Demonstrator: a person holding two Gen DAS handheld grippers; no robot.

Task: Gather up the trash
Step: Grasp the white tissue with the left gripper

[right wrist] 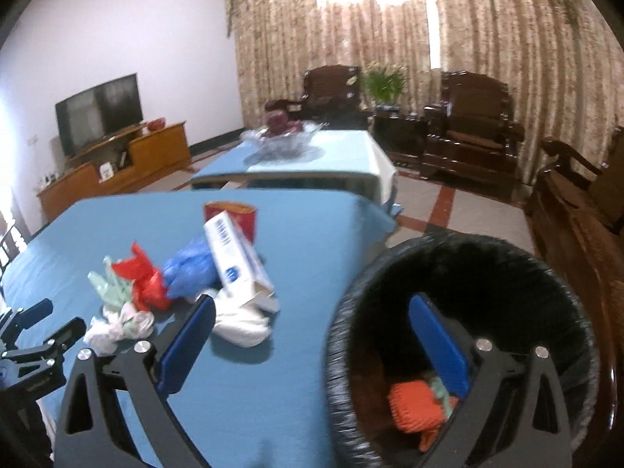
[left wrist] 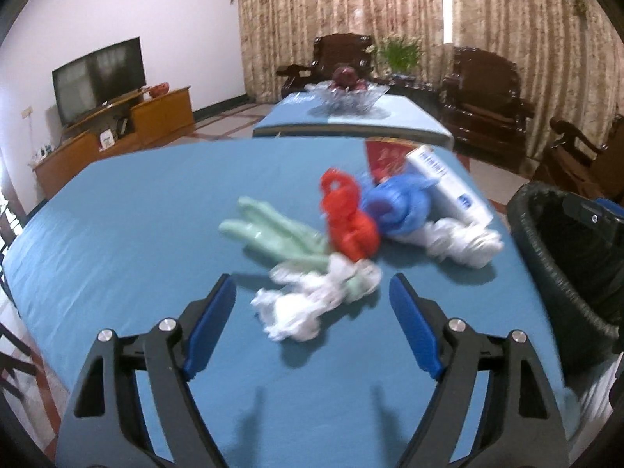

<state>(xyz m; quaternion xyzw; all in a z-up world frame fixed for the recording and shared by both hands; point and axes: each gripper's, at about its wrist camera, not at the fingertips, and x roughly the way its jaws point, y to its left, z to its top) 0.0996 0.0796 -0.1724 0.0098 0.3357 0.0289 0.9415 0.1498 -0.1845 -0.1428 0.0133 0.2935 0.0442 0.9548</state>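
Red bag (left wrist: pixel 349 220), blue bag (left wrist: pixel 397 206) and pale green bag (left wrist: pixel 273 234) lay on a teal tablecloth (left wrist: pixel 136 234); the bin liner (right wrist: pixel 460 273) was black.

Straight past the claw tips there's a second table (right wrist: pixel 343 148) with a blue cloth, and a glass bowl (right wrist: pixel 280 138) sits on it with dark red fruit (right wrist: pixel 277 120) inside. Way off to the upper left of the claw is a TV (left wrist: pixel 99 78) on a long wooden cabinet (left wrist: pixel 117 132), against a plain white wall (right wrist: pixel 117 19). Beyond the far table, patterned curtains (right wrist: pixel 487 31) cover the whole back wall, bright where light comes through. In front of them are dark carved armchairs (right wrist: pixel 474 132) with a green plant (right wrist: pixel 384 82) between two of them. The floor (right wrist: pixel 460 210) out right of the claw is pale tile with red stripes.
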